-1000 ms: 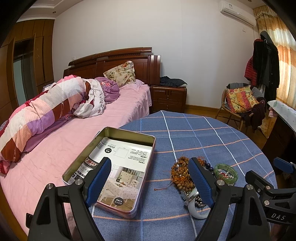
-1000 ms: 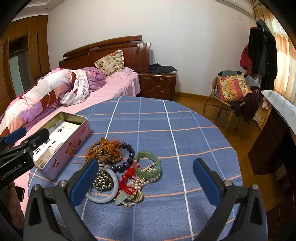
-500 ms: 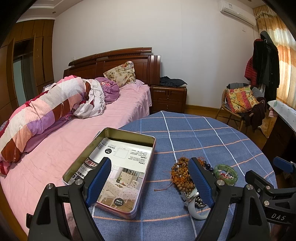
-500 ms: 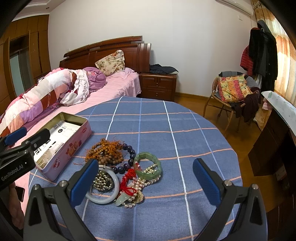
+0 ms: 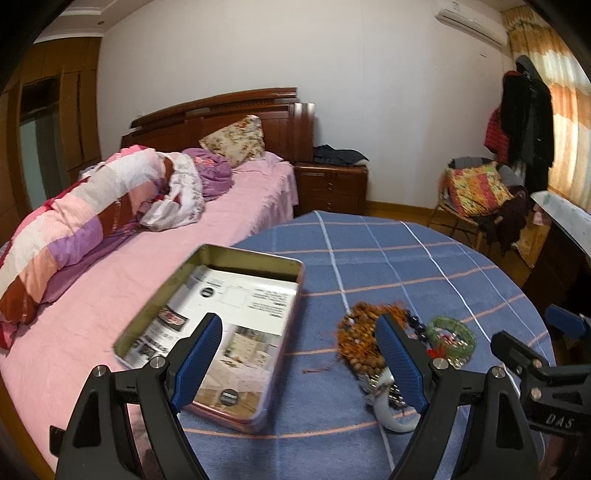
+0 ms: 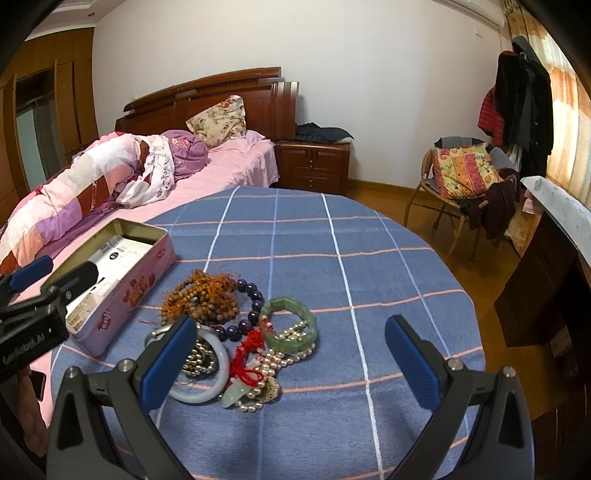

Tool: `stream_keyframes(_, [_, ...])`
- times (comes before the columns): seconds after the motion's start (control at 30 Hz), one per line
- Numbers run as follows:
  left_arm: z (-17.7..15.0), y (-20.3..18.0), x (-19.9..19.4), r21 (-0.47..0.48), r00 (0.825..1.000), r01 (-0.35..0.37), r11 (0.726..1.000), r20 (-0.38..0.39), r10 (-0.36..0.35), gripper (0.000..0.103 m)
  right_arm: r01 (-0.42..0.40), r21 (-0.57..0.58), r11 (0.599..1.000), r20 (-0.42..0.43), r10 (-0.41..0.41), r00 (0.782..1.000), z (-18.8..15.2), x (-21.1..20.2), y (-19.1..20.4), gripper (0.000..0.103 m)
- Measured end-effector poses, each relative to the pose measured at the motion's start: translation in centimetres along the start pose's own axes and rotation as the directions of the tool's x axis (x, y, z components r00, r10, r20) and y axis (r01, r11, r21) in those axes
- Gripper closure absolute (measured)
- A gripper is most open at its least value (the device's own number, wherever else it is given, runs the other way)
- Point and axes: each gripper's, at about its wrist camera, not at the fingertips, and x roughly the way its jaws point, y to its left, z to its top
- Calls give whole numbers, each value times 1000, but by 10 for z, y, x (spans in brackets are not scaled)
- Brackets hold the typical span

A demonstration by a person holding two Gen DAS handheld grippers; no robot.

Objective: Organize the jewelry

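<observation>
Bedroom, white walls [image 6: 369,92]. Dark wooden bed [image 6: 207,96] with pink sheet, striped quilt [image 5: 74,221], floral pillow [image 6: 218,120]. Wooden nightstand [image 6: 314,166]. Cane chair [image 6: 443,199] with patterned cushion. Air conditioner [image 5: 469,22]. Orange curtains [image 5: 565,122]. Wooden floor [image 6: 480,266].

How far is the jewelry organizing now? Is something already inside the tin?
Done: nothing yet. The open tin holds only printed paper, no jewelry. In hand: nothing; the left gripper and right gripper are both open and empty. Left: the whole pile, wooden beads, dark bead bracelet, green bangle, white bangle, pearls, lies on the tablecloth.
</observation>
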Motion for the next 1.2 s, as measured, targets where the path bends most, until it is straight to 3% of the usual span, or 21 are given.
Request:
stream_keyframes(0.33, [-20,-44,20,112,990,125,986,-75,-117,18,18,63,998,-32,-16,999,-10,12,-33,0])
stream_keyframes(0.53, [-26,-54,34,135,983,158,978,-118,-142,21,16,71,997,-35,-14,999,-14,15,-40,0])
stream_keyframes(0.63, [-28,-58,40,151,975,187,971,-146,-165,38,16,68,998,-39,-13,999,-15,17,-41,0])
stream_keyframes(0.7, [-29,-59,43,148,969,207,967,-165,-182,64,12,69,998,-45,-9,999,-16,19,-41,0])
stream_keyframes(0.73, [-30,-59,44,145,965,220,965,-174,-194,71,12,70,997,-47,-8,999,-16,19,-42,0])
stream_keyframes(0.9, [-30,-57,36,141,962,244,960,-163,-220,95,13,65,998,-53,-9,999,-17,21,-40,0])
stream_keyframes(1.0, [-26,-55,29,137,962,252,958,-145,-232,97,13,55,998,-58,-10,998,-19,22,-37,0])
stream_keyframes(1.03, [-23,-54,26,139,962,255,957,-132,-238,102,12,54,998,-59,-9,998,-19,23,-36,0])
stream_keyframes(1.2, [-13,-56,6,181,963,269,946,-71,-260,103,13,46,999,-61,-10,998,-20,23,-34,0])
